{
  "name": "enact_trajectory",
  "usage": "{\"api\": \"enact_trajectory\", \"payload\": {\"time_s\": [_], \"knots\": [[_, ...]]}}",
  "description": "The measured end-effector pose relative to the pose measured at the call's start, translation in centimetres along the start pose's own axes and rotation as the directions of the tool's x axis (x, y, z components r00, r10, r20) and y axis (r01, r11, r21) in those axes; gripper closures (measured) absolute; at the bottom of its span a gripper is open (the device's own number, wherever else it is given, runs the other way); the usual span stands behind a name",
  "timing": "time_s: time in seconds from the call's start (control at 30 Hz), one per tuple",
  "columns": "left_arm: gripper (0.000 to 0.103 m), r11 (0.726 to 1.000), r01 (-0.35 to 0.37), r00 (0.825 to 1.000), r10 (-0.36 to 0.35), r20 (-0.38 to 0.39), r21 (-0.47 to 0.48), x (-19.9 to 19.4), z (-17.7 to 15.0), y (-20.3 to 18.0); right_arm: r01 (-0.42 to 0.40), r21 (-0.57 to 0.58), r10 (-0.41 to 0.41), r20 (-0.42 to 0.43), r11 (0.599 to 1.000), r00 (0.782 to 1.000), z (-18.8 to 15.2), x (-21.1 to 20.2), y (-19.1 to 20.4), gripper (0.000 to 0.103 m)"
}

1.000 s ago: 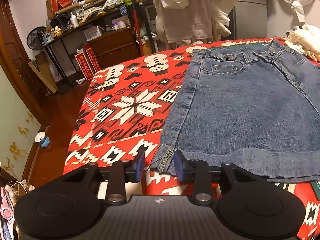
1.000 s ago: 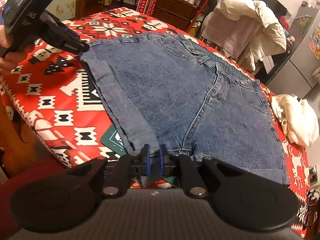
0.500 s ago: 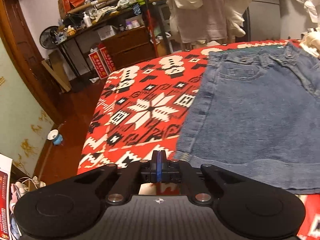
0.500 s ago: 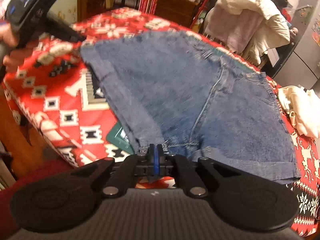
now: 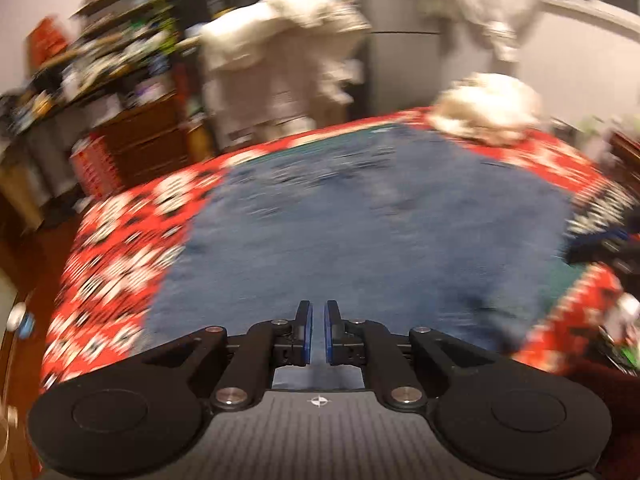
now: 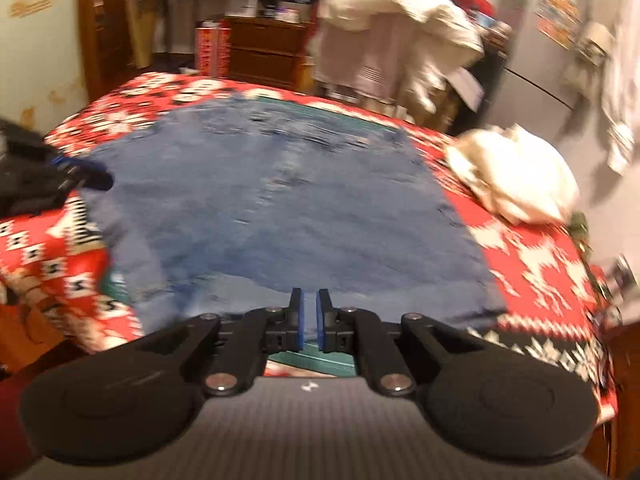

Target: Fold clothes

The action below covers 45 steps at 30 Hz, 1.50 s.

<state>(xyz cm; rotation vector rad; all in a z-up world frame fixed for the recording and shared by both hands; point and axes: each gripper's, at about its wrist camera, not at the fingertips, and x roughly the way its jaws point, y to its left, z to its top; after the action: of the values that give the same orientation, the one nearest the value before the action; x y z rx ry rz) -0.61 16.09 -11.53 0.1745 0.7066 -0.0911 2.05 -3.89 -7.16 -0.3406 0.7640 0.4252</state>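
Left wrist view: blurred by motion throughout.
Left claw (image 5: 316, 332): bottom centre of the frame; its blue pads stand a narrow gap apart, with denim showing between them, though whether they pinch cloth I cannot tell.
Denim shorts (image 5: 360, 232): spread flat across the middle of the frame on the red patterned blanket (image 5: 116, 256), waistband toward the top.
White garment (image 5: 488, 112): bunched at the upper right, just beyond the shorts.
Right-hand edge: a dark shape with a bit of blue at the shorts' side, probably the other tool, too smeared to be sure.

Right wrist view: also blurred.
Right claw (image 6: 310, 320): bottom centre; pads likewise a narrow slit apart, set at the near hem of the shorts (image 6: 280, 208), green showing below; grip on cloth not readable.
Other tool (image 6: 60, 176): dark, at the left edge beside the shorts' side.
White garment (image 6: 516, 176): crumpled at the right, on the blanket (image 6: 532, 256).

Progress: no fold is visible in the shorts; they lie open in a single spread. The white garment lies unfolded too. As far as the blur allows, both pieces are left to fold.
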Motion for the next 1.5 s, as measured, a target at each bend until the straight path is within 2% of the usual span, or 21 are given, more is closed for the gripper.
{"api": "enact_trajectory", "payload": {"time_s": [0.07, 0.17, 0.23, 0.33, 0.4, 0.57, 0.8, 0.9, 1.07, 1.2, 1.27, 1.33, 1.5], "knots": [[0.085, 0.998, 0.035, 0.999, -0.036, 0.01, 0.051, 0.0, 0.2, -2.4, 0.024, 0.033, -0.024, -0.005, 0.999, 1.0, -0.6, 0.2, -1.8, 0.093], [0.084, 0.988, 0.065, 0.998, -0.068, 0.017, 0.141, 0.3, 0.3, -5.8, 0.037, 0.07, -0.035, -0.019, 0.997, 0.999, -1.5, 0.4, -3.9, 0.09], [0.083, 0.977, 0.065, 0.997, -0.07, 0.018, 0.205, 0.7, 0.2, -7.7, 0.04, 0.086, -0.038, -0.026, 0.995, 0.999, -2.0, 0.6, -4.9, 0.089], [0.073, 0.956, 0.063, 0.997, -0.072, 0.023, 0.287, 1.1, 0.1, -10.0, 0.046, 0.11, -0.042, -0.037, 0.993, 0.998, -2.9, 0.8, -6.4, 0.085], [0.072, 0.94, 0.059, 0.997, -0.071, 0.023, 0.337, 1.5, 0.1, -11.2, 0.04, 0.13, -0.035, -0.044, 0.991, 0.998, -3.3, 1.1, -7.2, 0.085], [0.073, 0.889, 0.036, 0.999, -0.044, 0.009, 0.457, 3.0, -0.4, -13.6, 0.019, 0.195, -0.009, -0.052, 0.981, 0.999, -3.7, 2.1, -9.1, 0.081], [0.073, 0.785, 0.009, 1.0, -0.006, -0.007, 0.62, 3.7, -2.0, -15.2, 0.007, 0.23, 0.005, -0.053, 0.973, 0.999, -4.0, 2.8, -10.2, 0.08], [0.073, 0.759, -0.004, 1.0, 0.007, -0.002, 0.651, 3.7, -2.2, -15.4, -0.005, 0.257, 0.018, -0.046, 0.966, 0.999, -4.0, 3.1, -10.8, 0.079], [0.076, 0.772, -0.023, 1.0, 0.027, 0.003, 0.635, 4.3, -2.1, -15.9, -0.043, 0.368, 0.056, -0.023, 0.929, 0.998, -3.7, 4.2, -13.1, 0.079], [0.098, 0.785, -0.046, 0.999, 0.047, 0.015, 0.617, 4.8, -2.1, -16.2, -0.072, 0.475, 0.078, 0.008, 0.877, 0.997, -3.5, 5.4, -15.7, 0.079], [0.1, 0.792, -0.06, 0.998, 0.051, 0.032, 0.608, 4.6, -2.1, -16.2, -0.072, 0.538, 0.079, 0.01, 0.84, 0.997, -3.7, 6.3, -17.4, 0.078], [0.1, 0.812, -0.053, 0.999, 0.037, 0.039, 0.582, 4.0, -1.9, -15.8, -0.07, 0.6, 0.085, 0.003, 0.797, 0.996, -4.1, 7.2, -19.0, 0.076], [0.1, 0.847, -0.029, 0.999, 0.017, 0.027, 0.531, 3.0, -1.6, -14.7, -0.123, 0.735, 0.158, 0.022, 0.667, 0.987, -5.6, 9.3, -22.1, 0.076]]}}
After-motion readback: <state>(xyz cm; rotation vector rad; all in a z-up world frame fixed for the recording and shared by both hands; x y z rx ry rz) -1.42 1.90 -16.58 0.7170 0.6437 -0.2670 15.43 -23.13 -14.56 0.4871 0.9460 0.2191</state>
